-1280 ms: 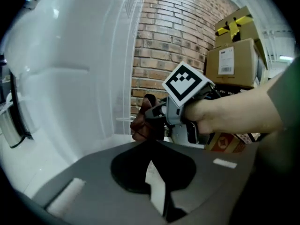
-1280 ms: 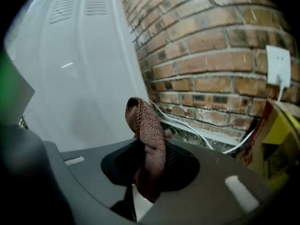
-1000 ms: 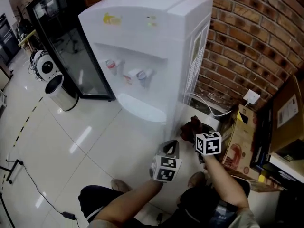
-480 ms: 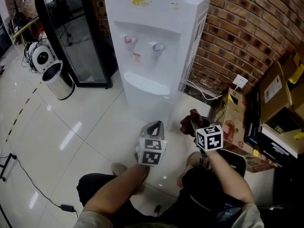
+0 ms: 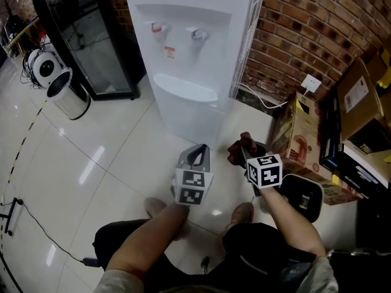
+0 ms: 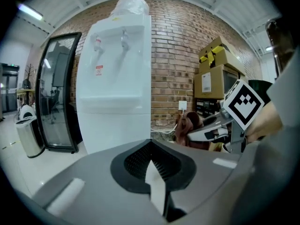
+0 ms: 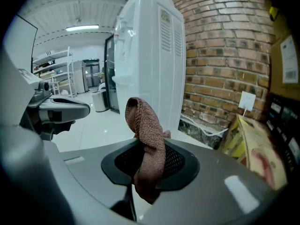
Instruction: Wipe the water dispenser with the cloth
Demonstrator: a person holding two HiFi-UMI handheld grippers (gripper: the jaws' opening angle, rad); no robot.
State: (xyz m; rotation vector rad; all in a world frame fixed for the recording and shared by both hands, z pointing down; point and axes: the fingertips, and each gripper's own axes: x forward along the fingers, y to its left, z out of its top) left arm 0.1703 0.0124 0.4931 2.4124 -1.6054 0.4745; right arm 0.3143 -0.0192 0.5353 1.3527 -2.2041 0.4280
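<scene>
The white water dispenser (image 5: pixel 186 54) stands upright against the brick wall, its two taps facing me; it also fills the left gripper view (image 6: pixel 115 78) and the right gripper view (image 7: pixel 150 64). My right gripper (image 5: pixel 244 152) is shut on a brown cloth (image 5: pixel 239 146), which sticks up from its jaws as a folded bunch (image 7: pixel 145 139). It hangs low over the floor, to the right of the dispenser's base. My left gripper (image 5: pixel 198 154) is beside it on the left, shut and holding nothing (image 6: pixel 156 186). Neither gripper touches the dispenser.
A black glass-door cabinet (image 5: pixel 79 35) and a steel bin (image 5: pixel 68 96) stand left of the dispenser. Cardboard boxes (image 5: pixel 300 133) and a wall socket (image 5: pixel 311 83) with a white cable are on the right. A black round object (image 5: pixel 303 197) lies by my right arm.
Both grippers have shifted across the floor, and the dispenser, seen at an angle before, now stands square in front. The cloth has stayed in the right gripper.
</scene>
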